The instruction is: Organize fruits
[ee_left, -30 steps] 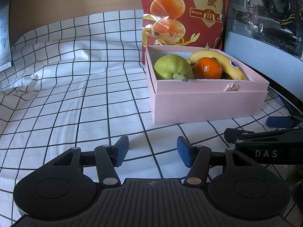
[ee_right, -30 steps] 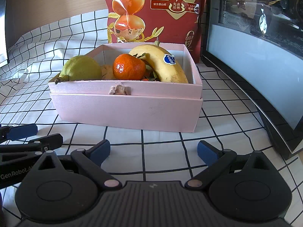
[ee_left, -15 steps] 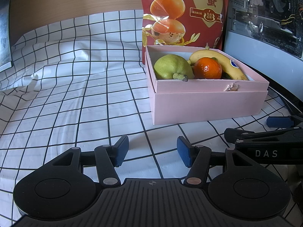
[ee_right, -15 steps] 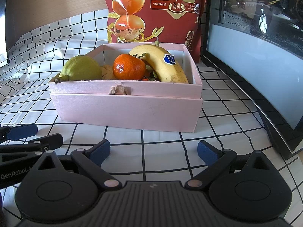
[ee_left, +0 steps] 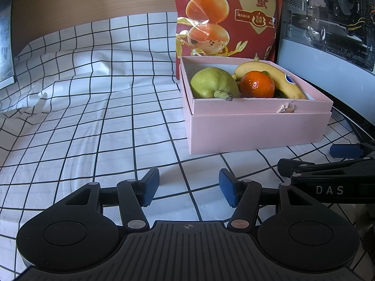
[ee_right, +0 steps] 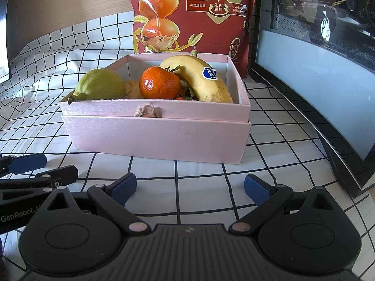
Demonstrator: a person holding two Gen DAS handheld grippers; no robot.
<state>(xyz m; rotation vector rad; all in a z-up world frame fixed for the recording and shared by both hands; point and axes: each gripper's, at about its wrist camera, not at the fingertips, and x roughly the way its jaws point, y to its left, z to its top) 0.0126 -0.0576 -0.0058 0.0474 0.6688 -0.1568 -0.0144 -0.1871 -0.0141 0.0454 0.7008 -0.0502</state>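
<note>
Nothing moved since earlier: your left tongs (ee_left: 188,188) and right tongs (ee_right: 189,188) rest agape, empty; pink box (ee_right: 161,135) straight ahead, banana (ee_right: 201,82) lengthwise away, right nearer.

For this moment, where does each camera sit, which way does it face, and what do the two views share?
Left wrist: low over the checked cloth, facing the pink box from its front left; shows the open left hand-held gripper, with the right one at the right edge.
Right wrist: low, facing the box front on; shows the open right hand-held gripper, with the left one at the left edge.
Shared: box, pear, orange, banana, red snack bag.
</note>
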